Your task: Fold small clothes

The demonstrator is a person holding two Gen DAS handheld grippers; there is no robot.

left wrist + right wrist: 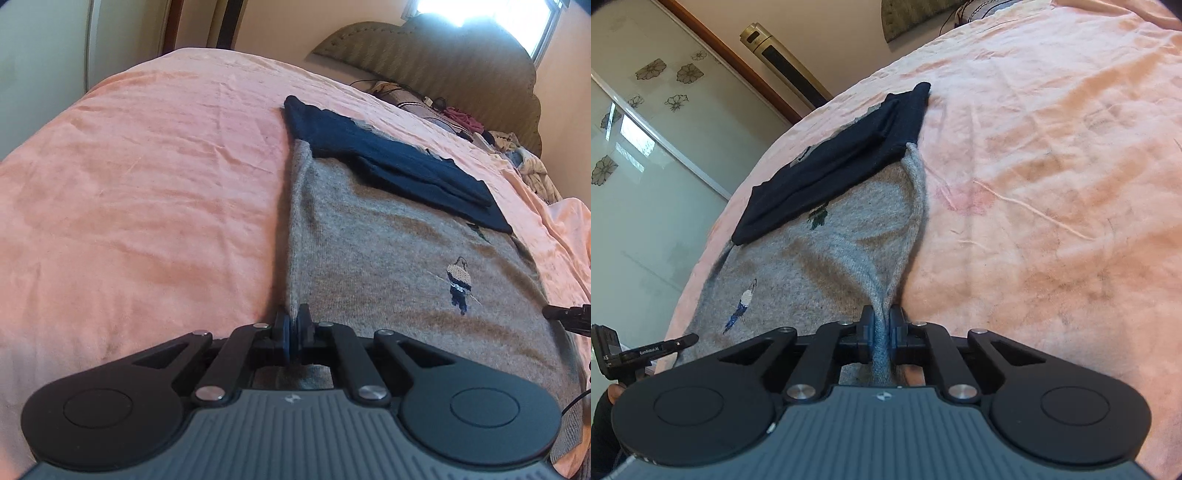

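Observation:
A grey knit sweater [388, 258] with small embroidered birds and navy sleeves lies on a pink bed cover [147, 184]. Its navy sleeves [406, 166] are folded across the upper body. My left gripper [294, 325] is shut on the sweater's left bottom edge, with thin cloth pinched between the pads. In the right wrist view the same grey sweater [820, 266] shows, and my right gripper [881, 325] is shut on a thick bunched fold of its right bottom edge. The navy sleeves [842, 158] lie at the far end.
An upholstered headboard [443, 66] and a heap of clothes and cables [517, 155] stand at the bed's far end. A glass wardrobe door [646, 166] and a gold column unit [786, 62] are beside the bed. The other gripper's tip [565, 314] shows at the right edge.

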